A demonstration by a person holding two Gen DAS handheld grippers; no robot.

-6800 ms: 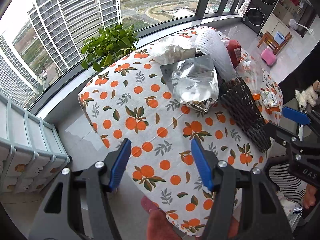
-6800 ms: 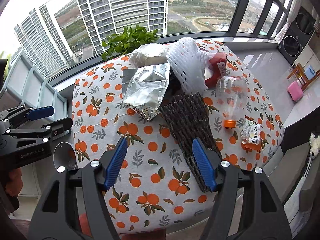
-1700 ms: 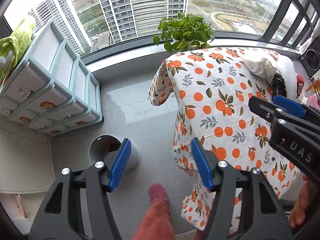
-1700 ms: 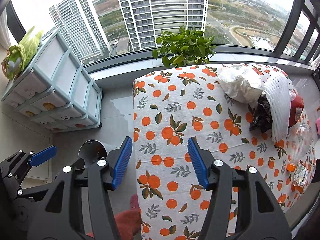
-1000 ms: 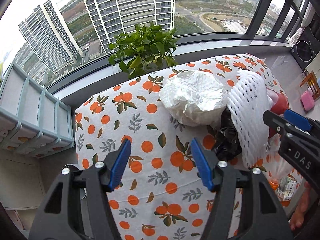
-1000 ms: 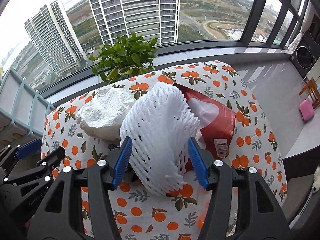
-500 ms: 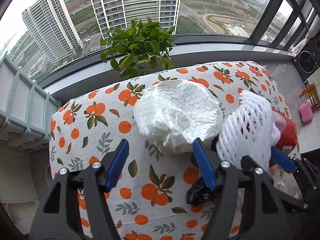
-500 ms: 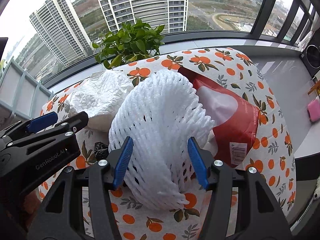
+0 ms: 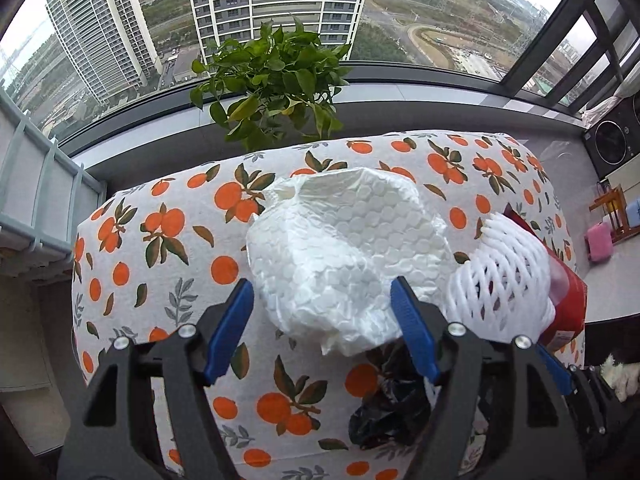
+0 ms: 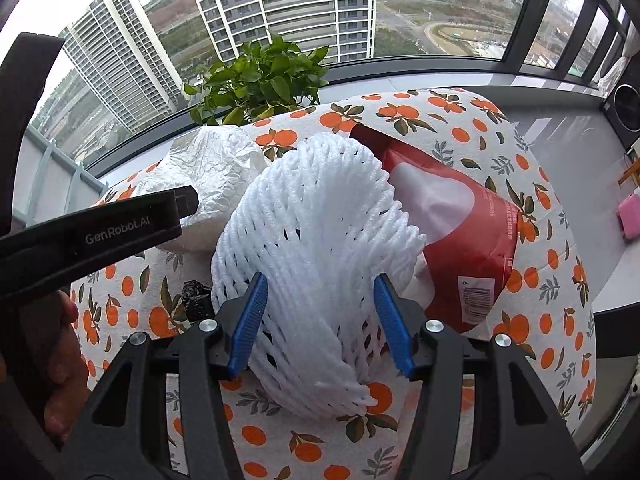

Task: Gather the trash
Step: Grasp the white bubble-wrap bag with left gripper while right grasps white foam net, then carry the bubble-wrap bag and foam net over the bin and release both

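A white bubble-wrap wad (image 9: 344, 256) lies on the orange-print tablecloth (image 9: 160, 248). My left gripper (image 9: 320, 312) hangs over its near half, jaws opening, the wad between the blue pads without being squeezed. To its right lies a white foam fruit net (image 10: 320, 220), partly on a red snack bag (image 10: 452, 232). My right gripper (image 10: 320, 300) straddles the net's near part, jaws closing, and no firm pinch shows. A crumpled black plastic bag (image 9: 388, 404) sits below the wad, half hidden by my left finger.
A potted green plant (image 9: 276, 80) stands on the window sill behind the table. A pale drawer unit (image 9: 32, 200) is at the left. The left gripper's finger (image 10: 120, 228) and a hand (image 10: 60, 360) fill the right view's left side.
Both grippers swung from the floor bin side up over the table and sank toward the trash. The wad now sits between the left fingers and the net between the right ones.
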